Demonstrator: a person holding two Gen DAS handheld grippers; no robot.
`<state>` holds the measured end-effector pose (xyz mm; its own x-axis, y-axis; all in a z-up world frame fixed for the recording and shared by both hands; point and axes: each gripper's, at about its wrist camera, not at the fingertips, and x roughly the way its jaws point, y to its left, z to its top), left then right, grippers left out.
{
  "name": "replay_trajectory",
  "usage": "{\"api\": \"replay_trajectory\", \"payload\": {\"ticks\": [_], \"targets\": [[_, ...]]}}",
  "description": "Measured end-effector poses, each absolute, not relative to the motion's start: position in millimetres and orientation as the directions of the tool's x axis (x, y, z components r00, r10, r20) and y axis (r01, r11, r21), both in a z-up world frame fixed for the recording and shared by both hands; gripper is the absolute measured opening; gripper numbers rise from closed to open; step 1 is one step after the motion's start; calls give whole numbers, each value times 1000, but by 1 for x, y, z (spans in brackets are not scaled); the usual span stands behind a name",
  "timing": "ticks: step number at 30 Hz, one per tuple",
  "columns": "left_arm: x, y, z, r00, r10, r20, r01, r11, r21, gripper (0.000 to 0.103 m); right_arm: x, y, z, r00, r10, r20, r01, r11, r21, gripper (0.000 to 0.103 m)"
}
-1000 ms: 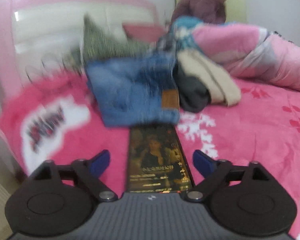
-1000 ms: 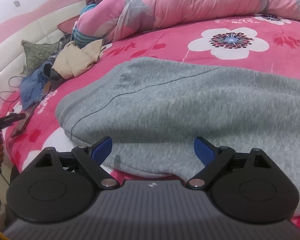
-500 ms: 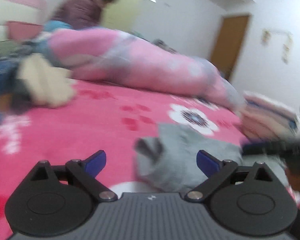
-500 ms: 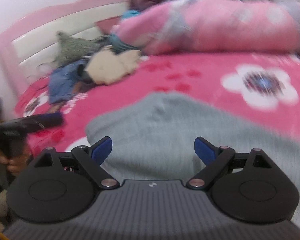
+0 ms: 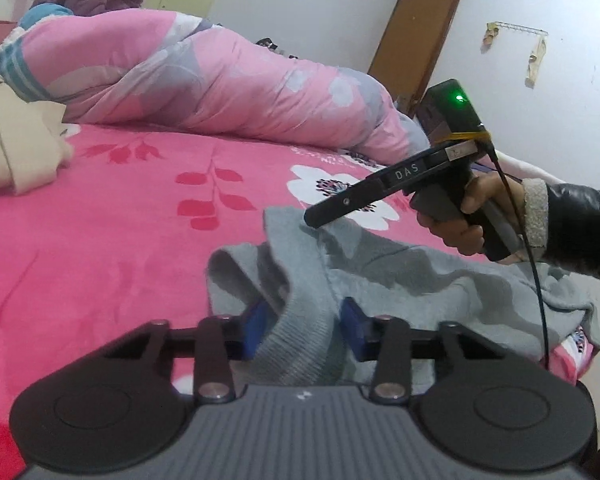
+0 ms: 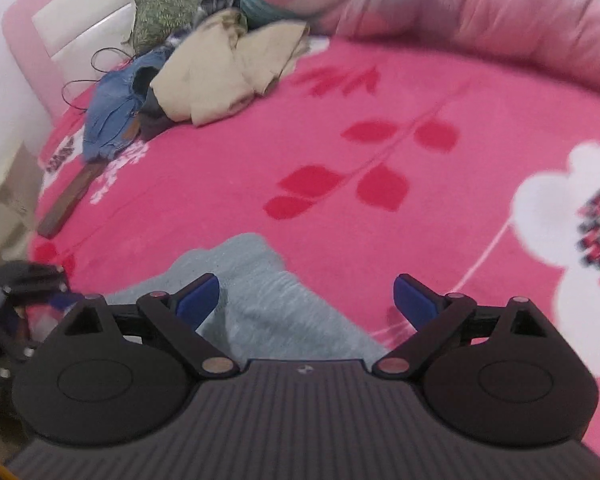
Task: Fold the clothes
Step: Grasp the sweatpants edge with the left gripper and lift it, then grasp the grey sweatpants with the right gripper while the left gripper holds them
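Grey garment [image 5: 400, 280] lies rumpled on the near edge of the pink bed [image 5: 120, 220], its long axis running left to right. Left gripper [image 5: 300, 332] is clamped on the ribbed hem at the garment's left end; right gripper [image 6: 306, 300] hovers over the far edge, jaws apart.

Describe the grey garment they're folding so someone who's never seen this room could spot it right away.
Start at the bed with the bright pink flowered blanket. At its near edge, away from the heap of beige and denim clothes by the headboard, lies the grey sweatshirt. It is the only grey fleece piece, and its ribbed cuff sits between the fingers of the left gripper.
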<state>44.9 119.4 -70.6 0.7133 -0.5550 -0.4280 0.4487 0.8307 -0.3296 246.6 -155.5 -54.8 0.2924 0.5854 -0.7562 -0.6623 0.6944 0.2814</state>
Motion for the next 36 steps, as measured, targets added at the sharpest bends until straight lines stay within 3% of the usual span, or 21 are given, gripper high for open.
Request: {"api": "replay_trajectory", "payload": {"ticks": [1,2,3,5,8,10,12,16,19,22,26,28,36], "targets": [[47,119,-73,707,-563,-427,455,825,-335,35,246,-153,-58,272,584,-764,-663,690,291,94],[48,119,-75,701,-572,-426,462,820,-340,34,242,-152,-59,261,591,-763,-667,682,300,85],[49,120,-76,696,-582,-420,473,812,-341,31,238,-151,-59,250,597,-762,-670,675,309,59],[46,126,-79,680,-610,-407,502,792,-347,31,223,-150,-53,263,601,-754,-688,665,291,35],[41,130,-80,669,-633,-390,533,774,-342,37,193,-152,-33,324,607,-726,-723,653,224,18],[38,131,-79,673,-635,-380,542,772,-331,57,169,-157,-19,358,630,-690,-745,638,196,15],[36,129,-76,685,-628,-368,545,778,-313,67,144,-166,-5,373,666,-647,-774,608,179,13],[37,122,-64,692,-637,-339,580,771,-264,77,99,-186,17,372,730,-574,-811,556,181,11],[40,115,-56,674,-664,-325,628,746,-220,80,73,-198,29,374,759,-533,-831,529,171,11],[48,112,-55,588,-727,-353,688,680,-253,81,46,-205,37,373,781,-501,-850,505,154,11],[53,104,-55,489,-783,-385,746,604,-280,77,24,-212,38,389,790,-473,-850,505,145,10],[52,98,-57,463,-793,-397,765,583,-272,65,16,-216,38,398,795,-459,-849,508,145,10],[42,89,-61,433,-801,-413,779,563,-276,33,6,-218,35,415,791,-449,-847,516,126,10]]}}
